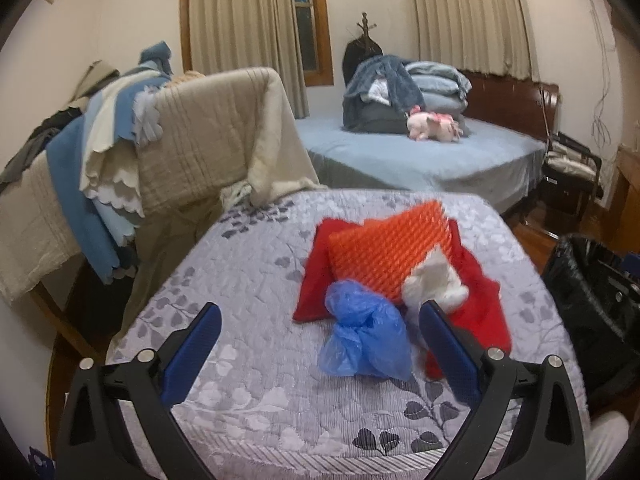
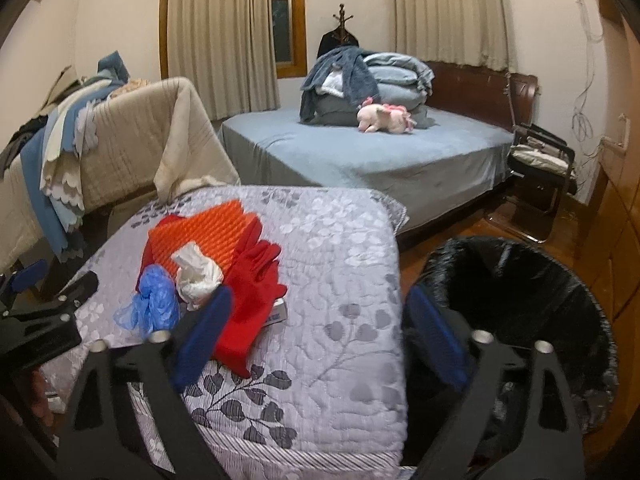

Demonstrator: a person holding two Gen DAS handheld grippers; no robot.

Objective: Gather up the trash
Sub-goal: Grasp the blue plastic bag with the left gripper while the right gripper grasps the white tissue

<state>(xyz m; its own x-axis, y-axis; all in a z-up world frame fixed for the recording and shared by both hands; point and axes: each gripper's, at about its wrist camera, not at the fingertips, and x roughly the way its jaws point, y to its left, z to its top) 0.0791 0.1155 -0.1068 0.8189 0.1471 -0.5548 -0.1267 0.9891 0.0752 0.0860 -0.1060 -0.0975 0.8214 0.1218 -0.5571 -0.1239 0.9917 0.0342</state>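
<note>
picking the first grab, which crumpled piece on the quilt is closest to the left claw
The blue plastic bag, crumpled between the open left claw fingers; the white wad lies farther back against the orange mat.

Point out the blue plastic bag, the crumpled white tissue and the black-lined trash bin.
blue plastic bag point(image 1: 362, 334), left wrist view, middle of the bunched plastic.
crumpled white tissue point(image 2: 197, 276), right wrist view, centre of the wad.
black-lined trash bin point(image 2: 520, 280), right wrist view, inner liner wall.
</note>
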